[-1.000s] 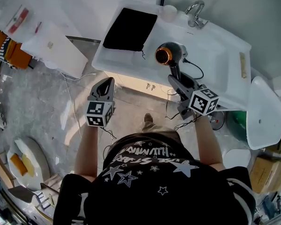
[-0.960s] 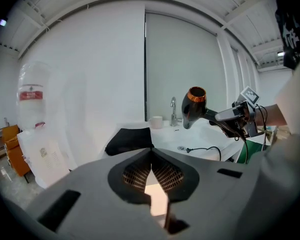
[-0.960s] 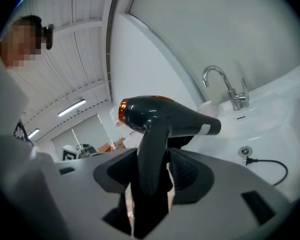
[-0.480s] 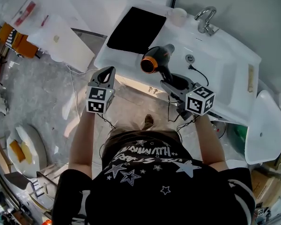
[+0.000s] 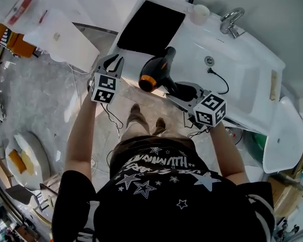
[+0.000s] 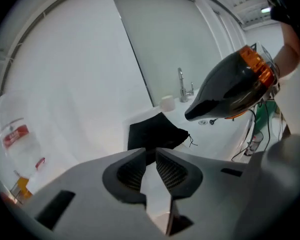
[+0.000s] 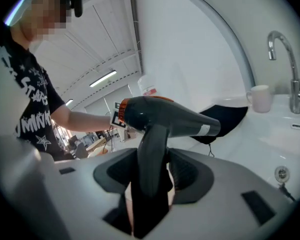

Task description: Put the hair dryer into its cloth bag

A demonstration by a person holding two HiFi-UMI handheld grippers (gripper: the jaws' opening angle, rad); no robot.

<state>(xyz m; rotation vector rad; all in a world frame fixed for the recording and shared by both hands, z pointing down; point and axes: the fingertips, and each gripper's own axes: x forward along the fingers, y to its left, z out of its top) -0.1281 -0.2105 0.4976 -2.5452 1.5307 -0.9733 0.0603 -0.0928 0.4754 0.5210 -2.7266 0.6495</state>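
Note:
The black hair dryer [image 5: 159, 73], with an orange ring at its rear, hangs over the front edge of the white sink counter [image 5: 242, 79]. My right gripper [image 5: 180, 91] is shut on its handle [image 7: 152, 159]; the barrel [image 7: 175, 116] lies crosswise above the jaws. The black cloth bag [image 5: 151, 26] lies flat on the counter's left end, and shows past the dryer [image 7: 227, 118]. My left gripper [image 5: 113, 60] hovers at the counter's left front corner, just short of the bag [image 6: 155, 133]. Its jaws [image 6: 150, 161] are opening, with nothing between them. The dryer [image 6: 230, 91] hangs to its right.
A faucet [image 5: 231, 21], a white cup [image 5: 198, 14] and a drain [image 5: 208, 60] sit at the back of the counter. A black cord [image 5: 219, 79] lies in the basin. A white toilet lid [image 5: 280, 135] stands to the right, a white box [image 5: 65, 34] and floor clutter to the left.
The right gripper has carried the dryer leftward, off the basin to the counter's front edge. The left gripper has moved up to the counter's corner near the bag, and its jaws have parted.

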